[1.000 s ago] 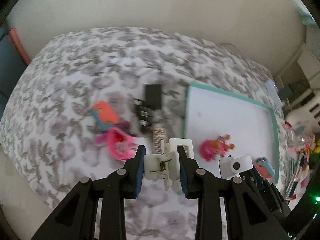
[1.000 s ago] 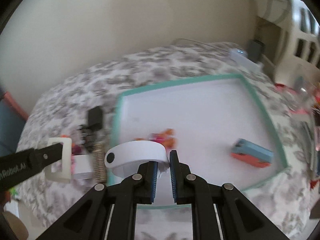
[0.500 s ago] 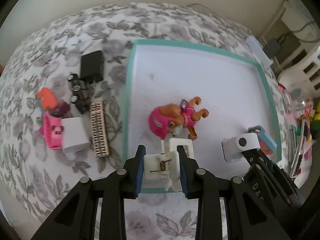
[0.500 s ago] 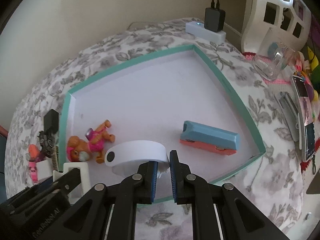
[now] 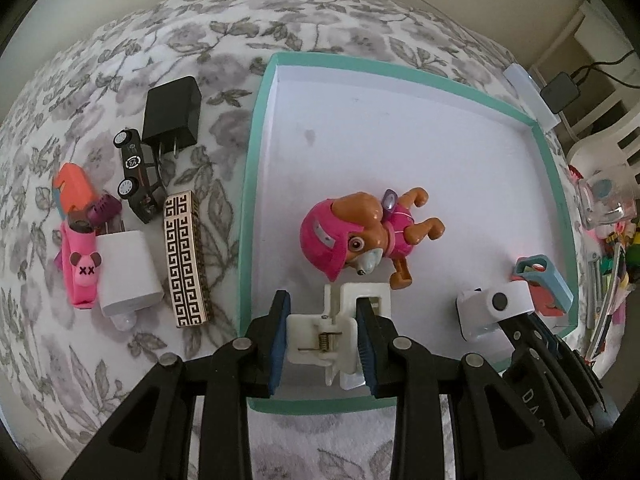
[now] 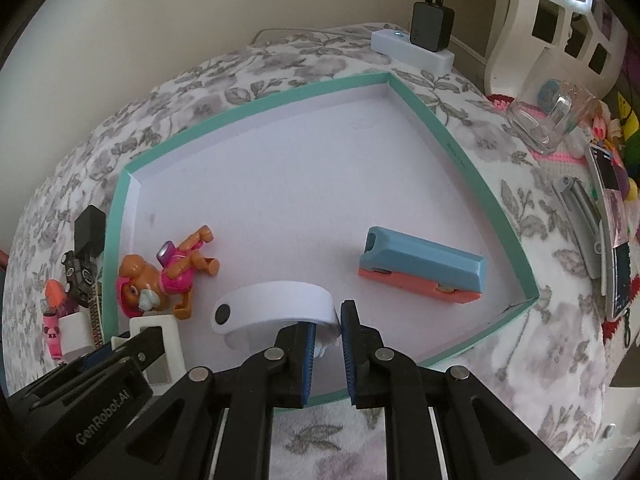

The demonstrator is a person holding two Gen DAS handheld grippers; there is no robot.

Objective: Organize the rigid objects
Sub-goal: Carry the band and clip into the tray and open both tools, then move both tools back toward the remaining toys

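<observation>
My left gripper [image 5: 322,320] is shut on a white spring clip [image 5: 320,340], low over the near edge of a teal-rimmed white tray [image 5: 248,216]. Just beyond the clip a pink and brown toy pup [image 5: 360,236] lies in the tray. My right gripper [image 6: 326,328] is shut on the end of a white curved band [image 6: 276,304], also over the tray's [image 6: 460,148] near side. To its right, on the tray floor, lies a blue and coral block [image 6: 420,270]. Both grippers point steeply down, side by side.
Left of the tray, on the flowered cloth, lie a black charger [image 5: 172,114], a toy car [image 5: 134,172], a patterned hair clip [image 5: 184,260], a white charger [image 5: 126,276] and a pink strap [image 5: 82,268]. Right of it stand a glass [image 6: 552,120] and a power strip [image 6: 412,50].
Both grippers swung over the tray and sank toward it, still holding the clip and the band. The left one came across from the loose items.
</observation>
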